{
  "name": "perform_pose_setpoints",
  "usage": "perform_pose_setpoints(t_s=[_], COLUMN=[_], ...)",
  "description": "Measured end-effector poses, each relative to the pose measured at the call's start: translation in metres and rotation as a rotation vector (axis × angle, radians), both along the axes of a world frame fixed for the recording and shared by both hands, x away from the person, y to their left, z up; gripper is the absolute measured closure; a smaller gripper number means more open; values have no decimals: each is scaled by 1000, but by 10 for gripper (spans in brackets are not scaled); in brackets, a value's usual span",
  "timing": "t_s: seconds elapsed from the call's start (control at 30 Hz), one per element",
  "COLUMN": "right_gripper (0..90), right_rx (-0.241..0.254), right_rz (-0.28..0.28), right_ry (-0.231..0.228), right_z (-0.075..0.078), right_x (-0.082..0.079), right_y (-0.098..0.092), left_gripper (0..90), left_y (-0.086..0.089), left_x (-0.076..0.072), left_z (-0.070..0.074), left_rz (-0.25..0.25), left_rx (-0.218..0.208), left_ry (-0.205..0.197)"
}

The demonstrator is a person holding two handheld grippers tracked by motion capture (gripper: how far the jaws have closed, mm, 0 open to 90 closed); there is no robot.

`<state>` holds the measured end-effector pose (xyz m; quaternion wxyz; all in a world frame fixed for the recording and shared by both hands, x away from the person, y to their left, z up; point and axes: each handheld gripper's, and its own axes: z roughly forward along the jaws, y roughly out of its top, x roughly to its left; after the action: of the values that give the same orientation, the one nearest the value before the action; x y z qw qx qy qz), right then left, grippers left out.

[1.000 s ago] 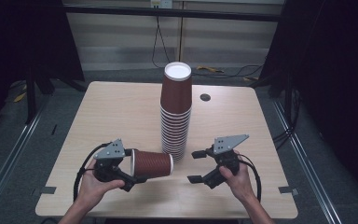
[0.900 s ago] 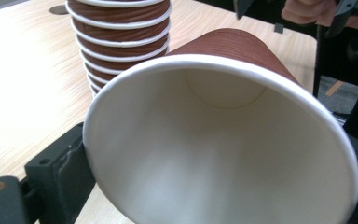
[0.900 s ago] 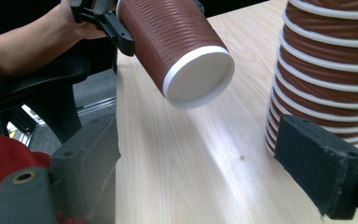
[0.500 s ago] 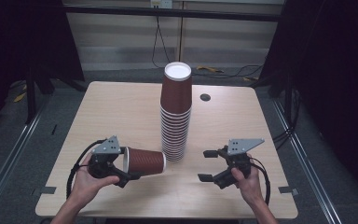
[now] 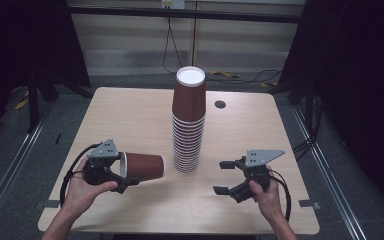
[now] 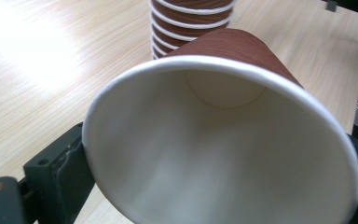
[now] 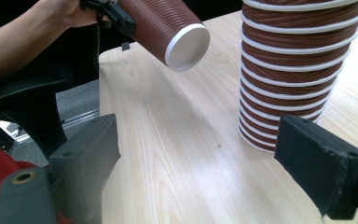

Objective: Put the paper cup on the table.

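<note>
Left gripper [image 5: 122, 175] has pulled its pinched cup [image 5: 142, 166] further left off the stack [image 5: 188, 125]; right gripper [image 5: 226, 177] drifted right, jaws still spread.

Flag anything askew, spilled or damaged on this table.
Nothing spilled or damaged. The one thing off upright is the single brown paper cup, held on its side by the left gripper beside the stack of cups. The right gripper is open and empty.

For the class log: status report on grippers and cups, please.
Left gripper shut on brown paper cup, held sideways. Right gripper open, empty. Tall inverted cup stack between them. Nothing obstructing.
</note>
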<state>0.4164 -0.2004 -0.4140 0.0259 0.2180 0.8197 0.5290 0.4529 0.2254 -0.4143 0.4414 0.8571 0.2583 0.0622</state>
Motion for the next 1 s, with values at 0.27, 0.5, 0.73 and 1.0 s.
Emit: perform_pose_setpoints(t_s=[0.27,0.5,0.73,1.0], right_gripper=[133,133,133,133], right_rx=[-10,-14,-13,-15], right_rz=[3,0,-4,-3], right_ry=[-4,-2,-3,2], right_z=[0,0,1,0], right_x=[-2,-1,-1,0], right_y=[1,1,-1,0], left_gripper=[44,43,38,37], left_y=[5,4,2,-4], left_x=[9,18,30,41], left_z=[-1,8,16,27], left_rz=[49,70,96,81], left_rx=[79,120,195,301], left_ry=[20,42,75,75])
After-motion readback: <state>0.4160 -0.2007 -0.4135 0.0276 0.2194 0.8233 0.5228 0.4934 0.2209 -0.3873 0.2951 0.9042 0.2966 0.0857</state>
